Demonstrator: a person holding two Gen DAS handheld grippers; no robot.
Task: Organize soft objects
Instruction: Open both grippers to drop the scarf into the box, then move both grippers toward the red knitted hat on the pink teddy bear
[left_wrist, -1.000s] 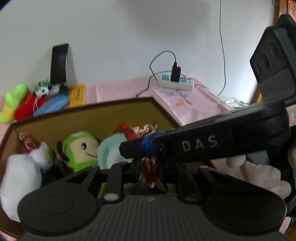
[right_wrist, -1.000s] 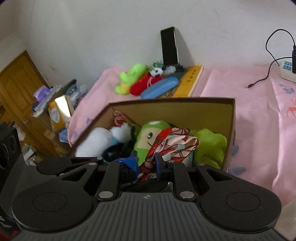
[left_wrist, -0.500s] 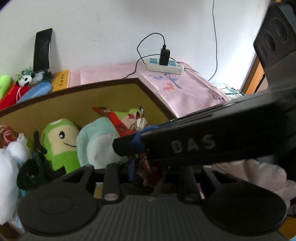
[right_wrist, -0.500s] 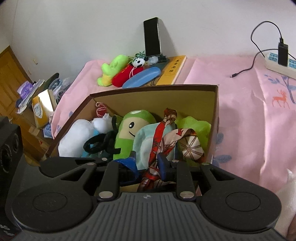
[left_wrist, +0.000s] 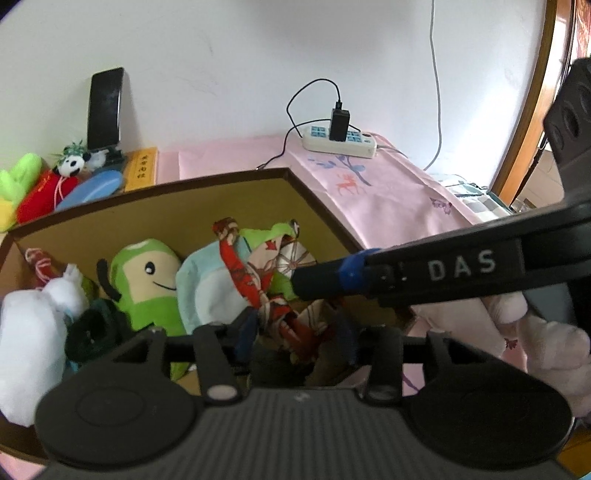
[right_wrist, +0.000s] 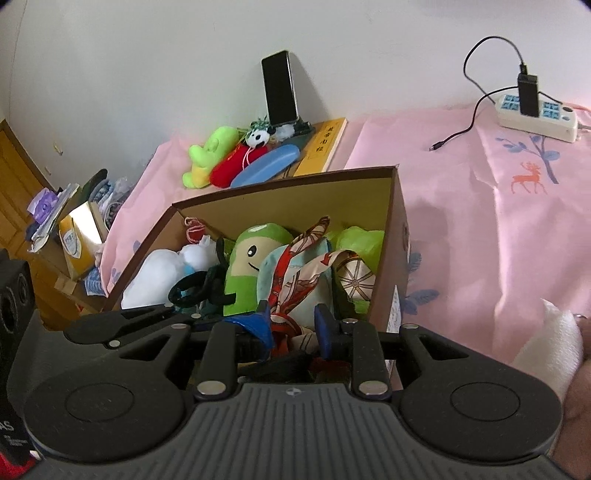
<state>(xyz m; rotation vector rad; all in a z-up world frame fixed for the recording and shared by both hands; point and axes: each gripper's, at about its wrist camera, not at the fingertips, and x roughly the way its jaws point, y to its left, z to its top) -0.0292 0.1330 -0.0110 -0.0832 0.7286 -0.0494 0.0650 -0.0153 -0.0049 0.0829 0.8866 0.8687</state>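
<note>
The red-patterned silk scarf (right_wrist: 295, 280) lies in the open brown cardboard box (right_wrist: 391, 236) beside the green plush doll (right_wrist: 247, 266). The left gripper (left_wrist: 295, 332) jaws are opening around scarf folds. The right gripper (right_wrist: 291, 325) jaws stand apart astride the scarf; its arm crosses the left view.

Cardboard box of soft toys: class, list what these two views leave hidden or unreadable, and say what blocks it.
- Box floor: both views, covered by toys and scarf.
- Lime plush: right wrist view, shape hidden behind scarf.
- Left gripper fingertips: left wrist view, blurred among cloth.
- Yellow book title: too small.
</note>
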